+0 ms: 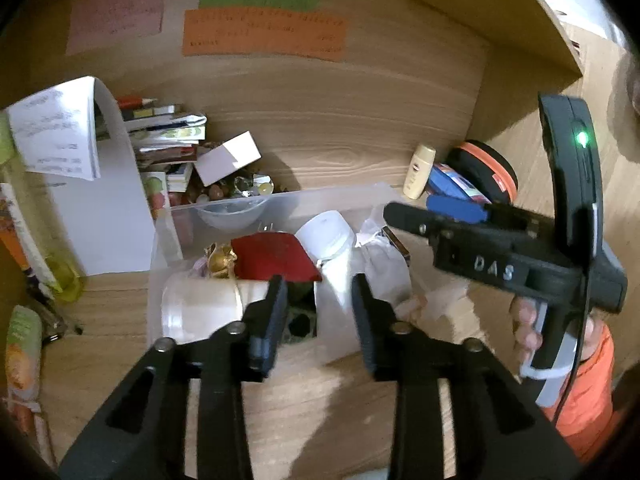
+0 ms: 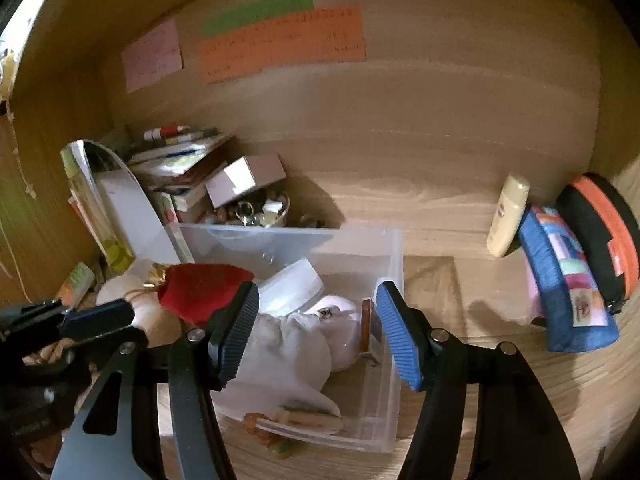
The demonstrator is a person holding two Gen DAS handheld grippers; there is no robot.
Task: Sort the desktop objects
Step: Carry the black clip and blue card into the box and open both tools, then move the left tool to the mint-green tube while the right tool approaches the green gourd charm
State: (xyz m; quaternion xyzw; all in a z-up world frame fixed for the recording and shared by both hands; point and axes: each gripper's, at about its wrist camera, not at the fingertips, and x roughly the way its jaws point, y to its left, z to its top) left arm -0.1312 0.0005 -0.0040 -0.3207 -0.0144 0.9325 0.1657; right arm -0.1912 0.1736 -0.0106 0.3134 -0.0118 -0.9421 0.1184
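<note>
A clear plastic bin (image 1: 344, 196) (image 2: 394, 264) sits on the wooden desk, filled with a red pouch (image 1: 276, 256) (image 2: 200, 288), white jars (image 1: 328, 232) (image 2: 292, 288), a white cloth bag (image 2: 288, 352) and a gold trinket (image 1: 220, 260). My left gripper (image 1: 320, 320) is open and empty, just above the bin's front edge. My right gripper (image 2: 316, 332) is open and empty over the bin's right half; it also shows in the left wrist view (image 1: 440, 216). A cream lotion bottle (image 1: 418, 172) (image 2: 508, 216) stands to the right of the bin.
A blue patchwork pouch (image 2: 568, 280) and an orange-black round case (image 2: 604, 236) lean at the right. Stacked books (image 1: 164, 136), a white box (image 1: 228, 158), a bowl of trinkets (image 2: 256, 212) and papers (image 1: 56, 128) crowd the back left. Coloured notes (image 1: 264, 34) hang on the back wall.
</note>
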